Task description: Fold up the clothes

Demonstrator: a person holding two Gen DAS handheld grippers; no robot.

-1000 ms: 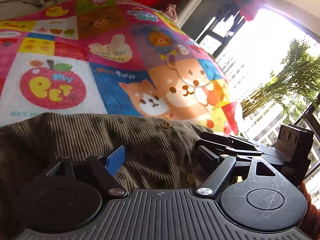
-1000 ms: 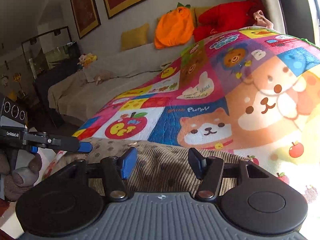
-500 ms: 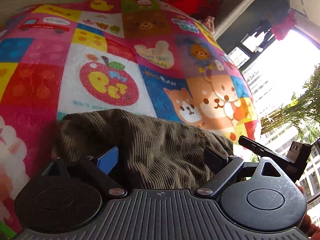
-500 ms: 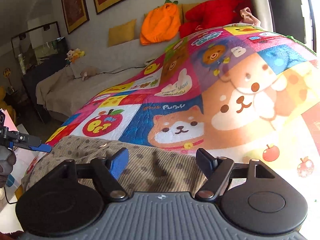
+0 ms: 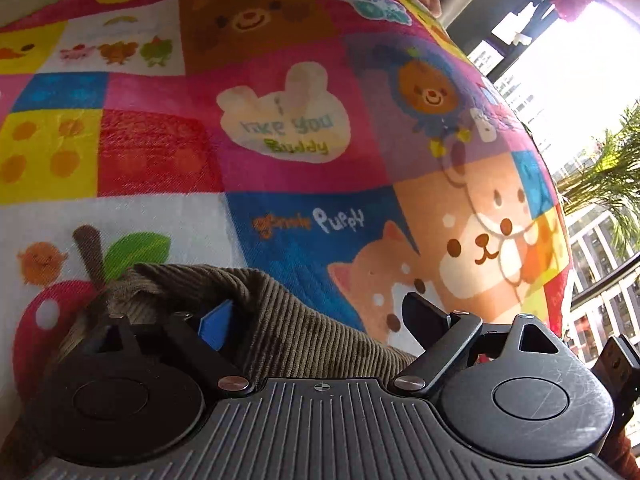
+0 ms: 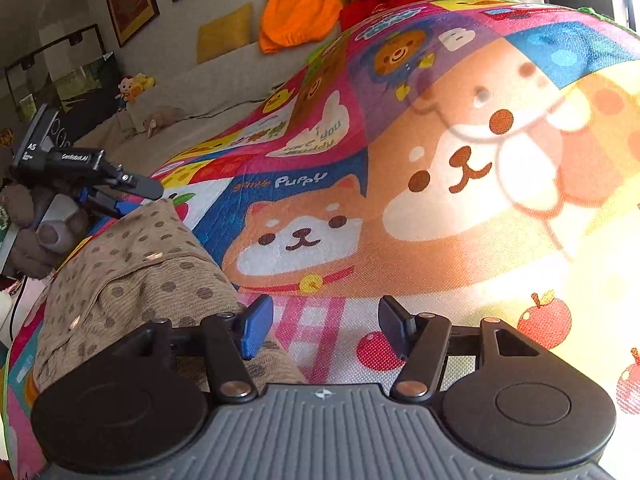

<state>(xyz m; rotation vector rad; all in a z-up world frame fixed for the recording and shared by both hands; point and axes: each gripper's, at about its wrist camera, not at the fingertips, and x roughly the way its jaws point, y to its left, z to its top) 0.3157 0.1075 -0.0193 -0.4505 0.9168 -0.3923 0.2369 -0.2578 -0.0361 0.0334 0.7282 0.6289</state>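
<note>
A brown corduroy garment with dark dots (image 6: 132, 280) lies bunched on the colourful cartoon blanket (image 6: 460, 160). In the left wrist view the garment (image 5: 304, 328) fills the gap between the fingers of my left gripper (image 5: 320, 316), which is open and low over it; its blue left pad is partly buried in the cloth. My right gripper (image 6: 324, 324) is open and empty, just right of the garment's edge; its left pad touches the cloth. The left gripper also shows in the right wrist view (image 6: 120, 192), at the garment's far left end.
The blanket (image 5: 280, 100) covers a bed. A grey sofa (image 6: 208, 88) with orange, red and yellow cushions lies behind. A bright window with a plant (image 5: 600, 168) is to the right. Framed pictures hang on the wall.
Both grippers have moved apart and lower. The right one has slid right off the garment and now sits over bare blanket. The garment looks more bunched and narrower.
</note>
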